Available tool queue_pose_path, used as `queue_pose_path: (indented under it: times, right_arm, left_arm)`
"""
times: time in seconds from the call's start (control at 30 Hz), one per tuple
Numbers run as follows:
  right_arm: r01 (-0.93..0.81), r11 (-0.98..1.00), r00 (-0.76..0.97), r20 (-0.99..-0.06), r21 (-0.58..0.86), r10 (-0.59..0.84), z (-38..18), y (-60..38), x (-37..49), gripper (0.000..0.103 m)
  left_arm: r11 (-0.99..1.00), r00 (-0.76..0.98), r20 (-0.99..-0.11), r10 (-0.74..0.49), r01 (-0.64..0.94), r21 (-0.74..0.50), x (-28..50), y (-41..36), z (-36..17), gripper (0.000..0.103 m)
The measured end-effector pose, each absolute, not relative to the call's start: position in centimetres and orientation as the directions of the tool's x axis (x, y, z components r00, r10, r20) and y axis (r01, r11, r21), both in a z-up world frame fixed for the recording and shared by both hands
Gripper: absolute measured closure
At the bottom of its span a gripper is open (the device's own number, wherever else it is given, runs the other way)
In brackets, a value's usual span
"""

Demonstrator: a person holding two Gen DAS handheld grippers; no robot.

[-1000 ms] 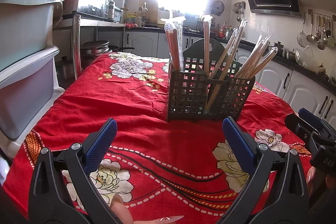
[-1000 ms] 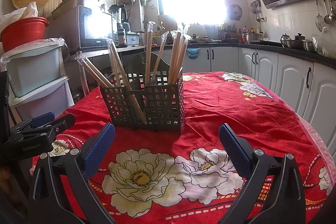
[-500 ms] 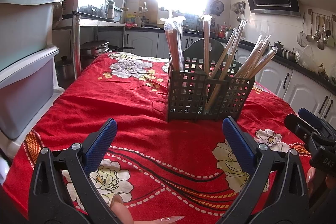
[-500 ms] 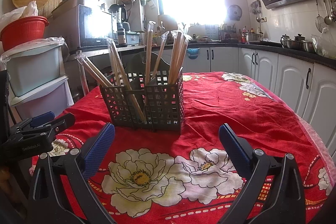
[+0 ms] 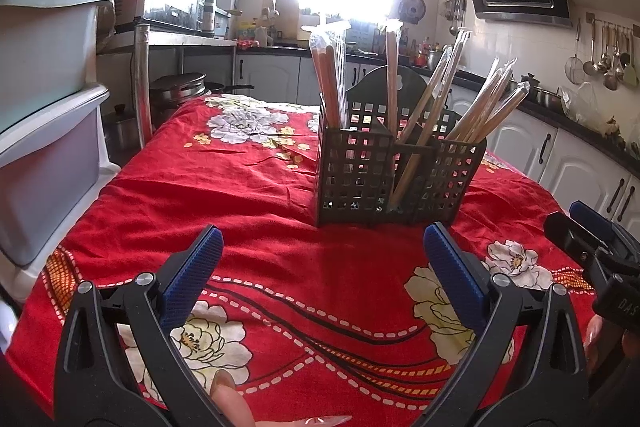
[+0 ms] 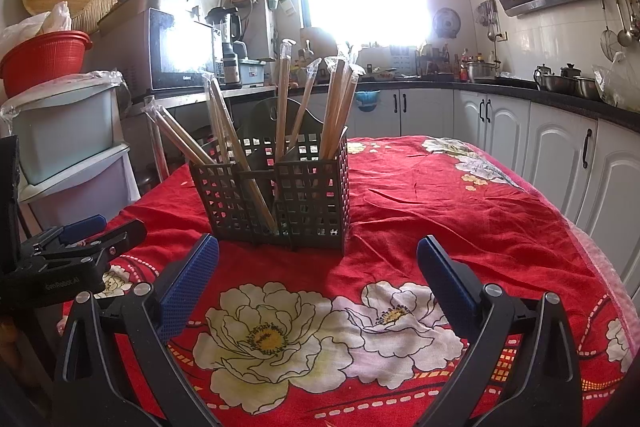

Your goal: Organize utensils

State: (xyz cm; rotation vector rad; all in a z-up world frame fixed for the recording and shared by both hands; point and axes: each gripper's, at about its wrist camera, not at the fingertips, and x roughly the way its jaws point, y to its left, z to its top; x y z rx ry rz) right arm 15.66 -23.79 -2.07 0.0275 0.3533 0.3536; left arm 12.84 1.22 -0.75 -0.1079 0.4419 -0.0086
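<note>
A dark lattice utensil caddy (image 5: 396,175) (image 6: 276,195) stands on the table with the red flowered cloth (image 5: 240,195) (image 6: 440,195). Several plastic-wrapped chopstick pairs (image 5: 424,107) (image 6: 336,107) stand or lean in its compartments. My left gripper (image 5: 324,275) is open with nothing between its blue pads, a short way in front of the caddy. My right gripper (image 6: 318,275) is also open and holds nothing, near the caddy's other side. Each gripper shows at the edge of the other's view: the right one (image 5: 592,243) and the left one (image 6: 80,247).
Stacked plastic drawers (image 5: 44,131) (image 6: 68,147) with a red basket (image 6: 44,59) on top stand beside the table's left. White kitchen cabinets (image 6: 560,163) line the right wall. A chair back (image 5: 384,87) rises behind the caddy. A fingertip (image 5: 232,403) shows at the bottom.
</note>
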Motion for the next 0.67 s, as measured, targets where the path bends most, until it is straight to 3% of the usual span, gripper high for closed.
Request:
queue_pose_path:
  times: [0.4,0.53,0.67]
  right_arm:
    - [-0.32,0.941,0.873,-0.351,0.109,0.338,-1.8,-24.6,16.2,0.006]
    - [-0.14,0.99,0.893,-0.427,0.037,0.142,-0.7,-29.1,18.8,0.006]
    - [0.123,0.992,0.773,-0.624,-0.022,-0.11,-2.3,-37.1,24.0,0.006]
  left_arm:
    - [0.993,0.886,-0.463,-0.011,-0.044,-0.108,13.3,1.4,-1.0,0.01]
    - [0.983,0.792,-0.607,0.069,-0.157,-0.092,14.9,4.8,-0.9,0.01]
    - [0.941,0.7,-0.683,0.207,-0.333,-0.056,16.0,11.9,-1.4,0.01]
